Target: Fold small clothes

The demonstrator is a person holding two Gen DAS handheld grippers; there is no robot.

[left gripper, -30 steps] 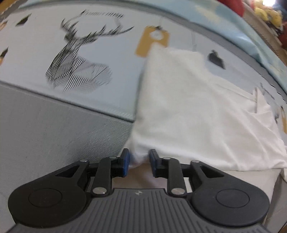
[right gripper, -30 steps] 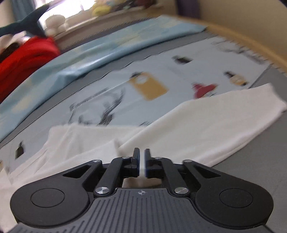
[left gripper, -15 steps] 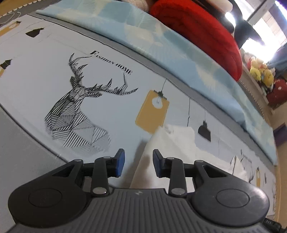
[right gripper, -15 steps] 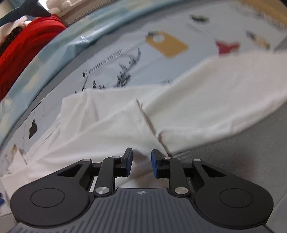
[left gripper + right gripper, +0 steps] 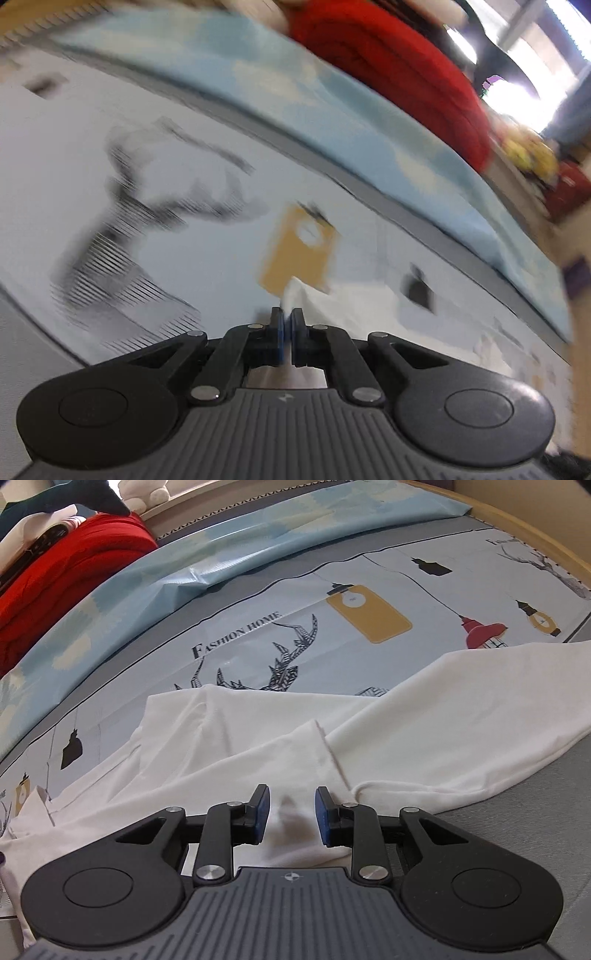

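Since half a second ago we have closed our left hand-held gripper (image 5: 287, 321): its blue pads, then parted, now sit almost together on a corner of the white cotton-like garment (image 5: 280, 746), and the left view has smeared with motion. Our right hand-held gripper (image 5: 291, 814) has spread its fingers wider and hangs released over the cloth, holding nothing.

The garment lies spread on the printed grey bedsheet (image 5: 258, 602), running from about 8 o'clock to 3 o'clock in the right view, with a long sleeve or panel reaching out toward 3 o'clock and a folded flap ending at 12 o'clock just ahead of the right fingers. In the left view only a peaked white corner shows at 12 o'clock of the jaws, over a yellow tag-shaped print (image 5: 295, 247).

We judge the fabric light, soft and limp: it will sag and crease rather than hold a line, so we would take it by hems and corners, not mid-panel, and lift two points together to keep an edge straight. The thin layers may separate, so a pinch should catch every layer.

The sheet reads "FASHION HOME" (image 5: 236, 637) above a line-drawn deer head (image 5: 280, 664). A red folded blanket (image 5: 66, 579) and a pale blue quilt (image 5: 221, 557) lie beyond, toward 10 o'clock.
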